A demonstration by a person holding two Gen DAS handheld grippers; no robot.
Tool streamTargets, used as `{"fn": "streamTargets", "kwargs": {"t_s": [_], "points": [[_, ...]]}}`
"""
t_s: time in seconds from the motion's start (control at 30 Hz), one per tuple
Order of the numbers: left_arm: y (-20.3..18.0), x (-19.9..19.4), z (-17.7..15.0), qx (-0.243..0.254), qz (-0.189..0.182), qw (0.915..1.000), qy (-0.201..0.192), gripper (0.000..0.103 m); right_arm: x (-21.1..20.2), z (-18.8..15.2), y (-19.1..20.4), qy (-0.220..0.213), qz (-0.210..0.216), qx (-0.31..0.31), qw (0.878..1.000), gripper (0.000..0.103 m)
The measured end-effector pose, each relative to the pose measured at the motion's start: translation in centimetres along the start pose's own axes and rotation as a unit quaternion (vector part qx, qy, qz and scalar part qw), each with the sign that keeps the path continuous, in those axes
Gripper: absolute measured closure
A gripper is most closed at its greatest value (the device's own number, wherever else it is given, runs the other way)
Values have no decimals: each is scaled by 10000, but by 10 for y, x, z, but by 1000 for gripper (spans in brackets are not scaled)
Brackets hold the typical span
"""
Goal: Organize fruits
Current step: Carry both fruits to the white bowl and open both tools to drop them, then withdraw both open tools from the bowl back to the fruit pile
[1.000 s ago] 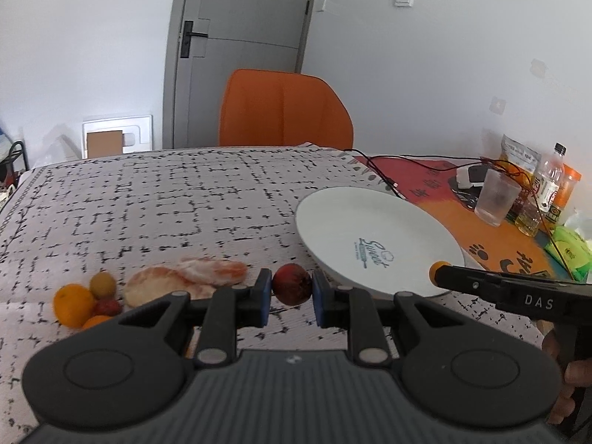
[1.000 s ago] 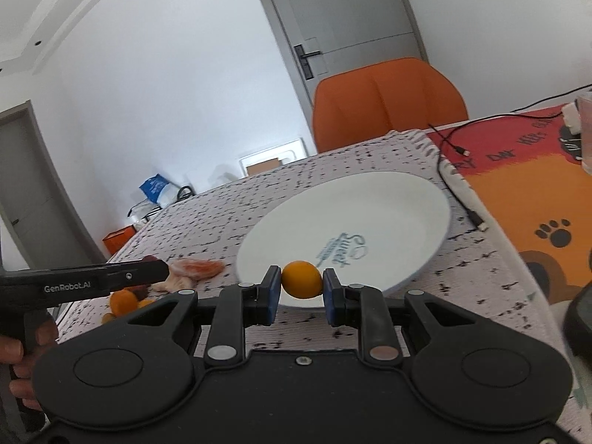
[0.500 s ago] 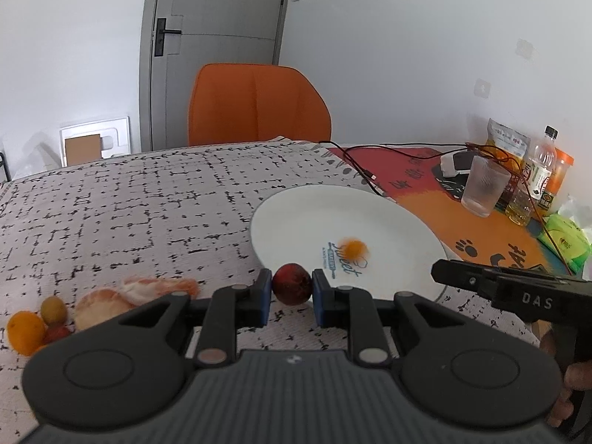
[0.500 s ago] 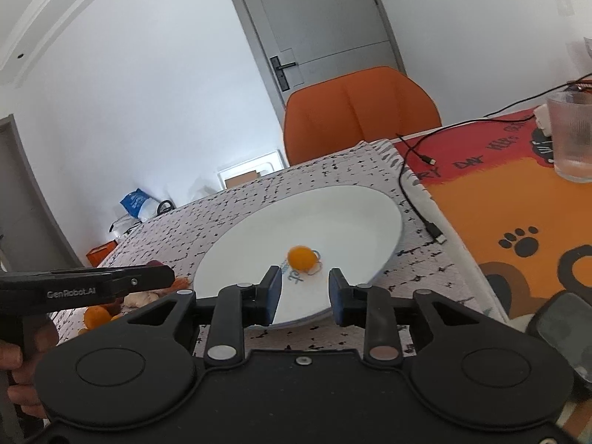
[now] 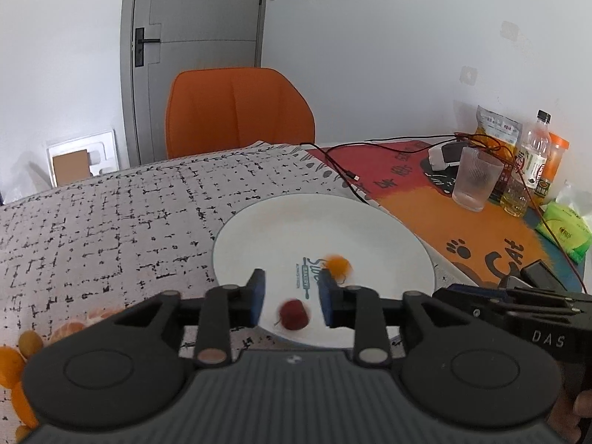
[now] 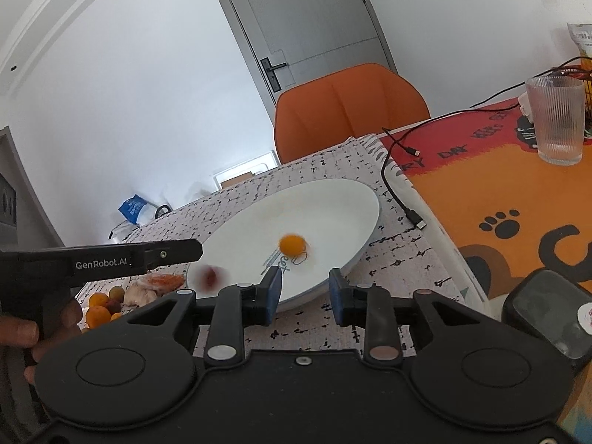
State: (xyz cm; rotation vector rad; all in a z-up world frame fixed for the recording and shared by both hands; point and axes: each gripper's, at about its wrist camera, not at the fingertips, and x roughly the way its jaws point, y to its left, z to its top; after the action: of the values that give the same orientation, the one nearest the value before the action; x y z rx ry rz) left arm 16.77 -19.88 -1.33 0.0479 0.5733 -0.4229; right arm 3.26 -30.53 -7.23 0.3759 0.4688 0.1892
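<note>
A small dark-red fruit (image 5: 293, 314), blurred, lies on the near part of the white plate (image 5: 370, 222), between the left claw (image 5: 290, 298)'s opening blue-padded jaws and touching neither. A small orange fruit (image 5: 336, 264) sits mid-plate, just beyond that claw's right finger.

Two fisheye views, each from a camera mounted on a handheld gripper, look forward and slightly down along its two fingers, close above a table. The left wrist view faces the white plate (image 5: 388, 229) head-on, with the orange chair (image 5: 236, 111) and grey door (image 5: 199, 37) behind it; the right gripper (image 5: 518, 301) shows at its right edge. The right wrist view sees that plate (image 6: 347, 199) from the right, with the left gripper (image 6: 192, 249) entering from its left. Both share plate, chair, door and glass (image 6: 557, 118).
</note>
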Motion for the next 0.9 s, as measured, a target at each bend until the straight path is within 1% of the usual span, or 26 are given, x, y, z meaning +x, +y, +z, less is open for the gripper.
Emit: {"fn": "streamTargets", "kwargs": {"t_s": [0.03,0.1,0.2,0.33,0.4,0.6,0.73,0.87,0.9], "points": [[1,-1,0,-20,6,10000,-1,64,0,0,0,1,9,9,10000,73],[4,-5,-2,-51,45,10000,-4,51,-1,1,1,-21,28,7,10000,73],[10,-12,-5,-51,175,9998,-48,43,-2,1,4,-57,62,4,10000,69],[21,-20,-11,-90,356,9993,-19,37,0,0,9,-43,99,-15,9999,67],[27,-26,-15,-143,426,9990,-18,31,1,-2,12,-33,118,-45,9999,64],[44,-44,-24,-258,670,9974,-86,27,3,-5,23,31,168,-110,9998,60],[55,-58,-28,-354,840,9957,-140,26,2,-5,34,24,222,-231,9995,52],[65,-71,-33,-427,1018,9937,-196,20,3,-6,44,24,300,-336,9990,50],[67,-75,-35,-427,1061,9932,-219,20,3,-6,46,19,298,-349,9989,47]]}}
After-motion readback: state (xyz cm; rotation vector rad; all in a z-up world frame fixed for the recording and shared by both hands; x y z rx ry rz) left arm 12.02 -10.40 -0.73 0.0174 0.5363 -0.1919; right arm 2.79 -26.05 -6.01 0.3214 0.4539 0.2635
